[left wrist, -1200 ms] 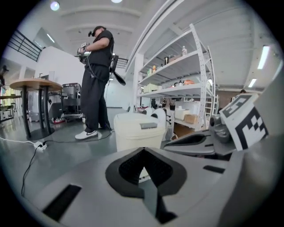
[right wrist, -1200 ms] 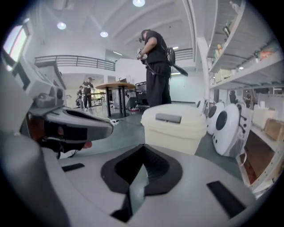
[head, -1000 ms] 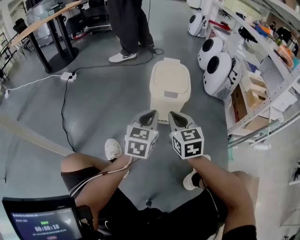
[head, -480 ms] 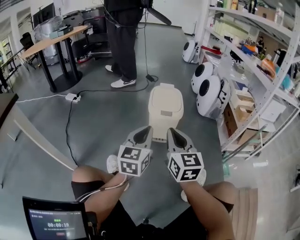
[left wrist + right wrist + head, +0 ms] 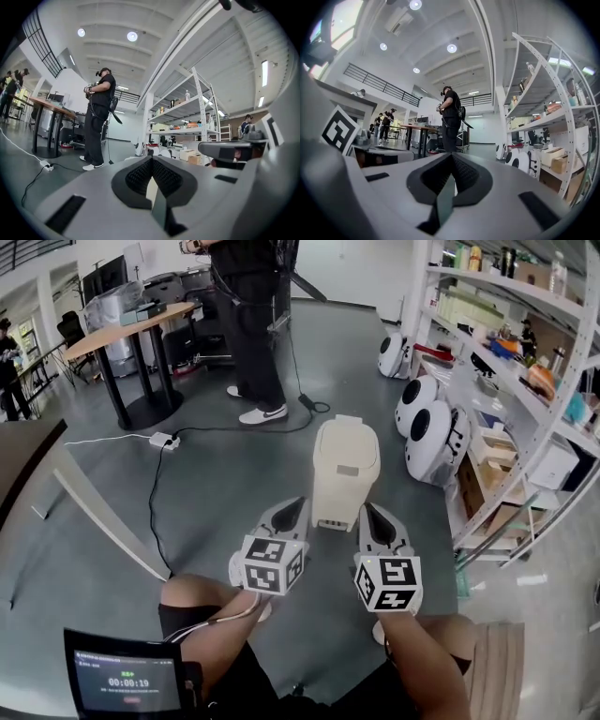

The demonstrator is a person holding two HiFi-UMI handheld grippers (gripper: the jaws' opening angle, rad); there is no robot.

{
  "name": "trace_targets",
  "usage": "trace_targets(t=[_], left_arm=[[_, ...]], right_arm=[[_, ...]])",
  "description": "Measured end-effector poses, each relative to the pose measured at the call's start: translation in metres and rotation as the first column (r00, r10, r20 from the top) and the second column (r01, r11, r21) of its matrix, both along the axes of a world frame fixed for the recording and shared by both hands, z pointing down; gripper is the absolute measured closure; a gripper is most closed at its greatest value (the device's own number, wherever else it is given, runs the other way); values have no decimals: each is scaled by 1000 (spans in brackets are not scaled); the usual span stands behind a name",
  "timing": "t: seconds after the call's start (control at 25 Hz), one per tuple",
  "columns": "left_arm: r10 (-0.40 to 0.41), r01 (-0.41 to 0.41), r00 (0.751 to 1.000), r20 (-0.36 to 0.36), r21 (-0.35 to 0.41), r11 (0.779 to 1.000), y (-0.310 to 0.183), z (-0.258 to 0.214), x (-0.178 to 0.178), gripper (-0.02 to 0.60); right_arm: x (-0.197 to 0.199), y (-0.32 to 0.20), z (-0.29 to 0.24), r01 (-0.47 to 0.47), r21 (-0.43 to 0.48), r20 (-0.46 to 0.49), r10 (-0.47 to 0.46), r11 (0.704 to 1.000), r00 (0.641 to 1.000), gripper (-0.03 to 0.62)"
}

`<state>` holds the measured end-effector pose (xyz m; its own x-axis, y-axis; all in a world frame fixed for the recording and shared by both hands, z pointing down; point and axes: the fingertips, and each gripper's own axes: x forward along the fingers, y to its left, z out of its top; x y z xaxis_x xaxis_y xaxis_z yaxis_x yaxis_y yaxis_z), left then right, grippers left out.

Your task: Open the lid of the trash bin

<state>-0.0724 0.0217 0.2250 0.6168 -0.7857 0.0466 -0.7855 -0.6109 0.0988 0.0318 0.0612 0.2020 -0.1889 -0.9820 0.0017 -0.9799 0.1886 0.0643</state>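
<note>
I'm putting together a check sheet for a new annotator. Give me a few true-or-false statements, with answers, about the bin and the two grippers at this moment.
1. The trash bin has its lid shut. True.
2. The left gripper is clamped on the bin's lid. False: its jaws are together on nothing, held in front of the bin.
3. The right gripper has its jaws together and holds nothing. True.
4. The bin stands on the table. False: it stands on the floor, well apart from the table.
5. A person stands beyond the bin. True.
</note>
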Motion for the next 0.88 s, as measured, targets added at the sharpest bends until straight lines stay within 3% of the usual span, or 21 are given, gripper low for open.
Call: trace_targets(t=[0.88], left_arm=[[23, -24, 999, 35, 29, 999, 9, -1, 9, 581]], right_arm=[[0, 5, 10, -10, -15, -4, 10, 1000, 1000, 591]])
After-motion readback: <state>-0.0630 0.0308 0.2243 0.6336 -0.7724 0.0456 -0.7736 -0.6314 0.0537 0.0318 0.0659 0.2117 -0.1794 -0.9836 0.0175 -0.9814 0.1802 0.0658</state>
